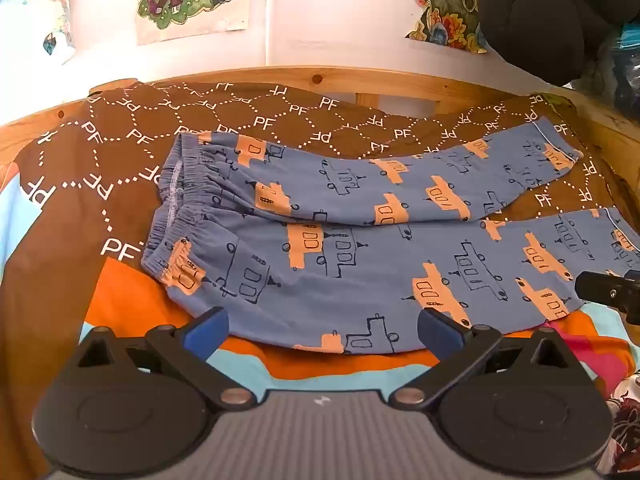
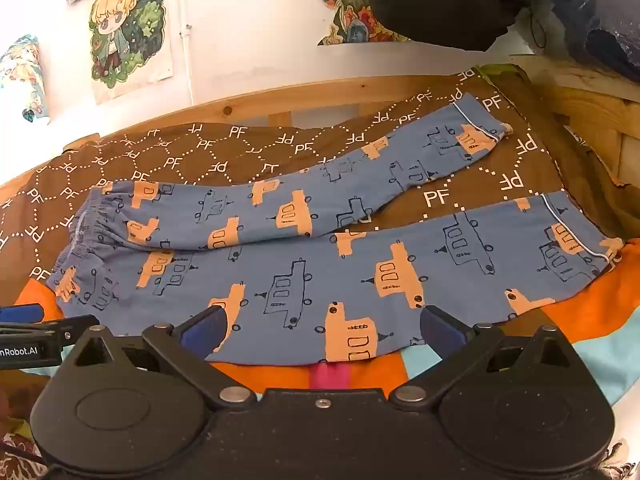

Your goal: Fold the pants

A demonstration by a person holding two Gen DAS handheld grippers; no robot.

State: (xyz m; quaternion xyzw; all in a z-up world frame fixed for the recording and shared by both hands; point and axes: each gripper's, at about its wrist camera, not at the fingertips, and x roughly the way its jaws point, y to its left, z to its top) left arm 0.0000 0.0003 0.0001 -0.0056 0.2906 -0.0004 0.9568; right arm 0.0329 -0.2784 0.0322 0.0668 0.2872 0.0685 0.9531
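A pair of blue pants (image 1: 360,248) with orange and dark-outlined boat prints lies spread out on a bed, resting partly on a brown blanket (image 1: 100,152) printed with white "PF" letters and partly on an orange and light blue cover (image 1: 132,300) nearer the front edge. The elastic waistband (image 1: 172,216) sits toward the left side of the bed, and the two legs run off to the right. The far leg (image 2: 320,192) bends away toward the back right corner, its cuff (image 2: 488,128) close to the wooden bed frame (image 2: 280,100); the near leg (image 2: 360,280) lies straighter along the front edge, so the legs are apart at their cuffs with brown blanket showing between them.

Both grippers are held side by side over the front edge of the bed, tilted downward toward the cloth. The left gripper (image 1: 322,328) hovers over the near leg just right of the waistband, its blue fingers (image 1: 206,328) spread wide with nothing between them. The right gripper (image 2: 322,326) hangs further along the same leg, toward the knee, its blue fingers (image 2: 440,328) likewise spread wide and pinching nothing. Whether the tips touch the fabric I cannot tell. Each gripper shows at the edge of the other's view, so the two are near each other.

On the white wall (image 1: 340,20) behind the bed hang cartoon posters (image 2: 128,32), and a black garment (image 1: 552,20) hangs over the back right corner
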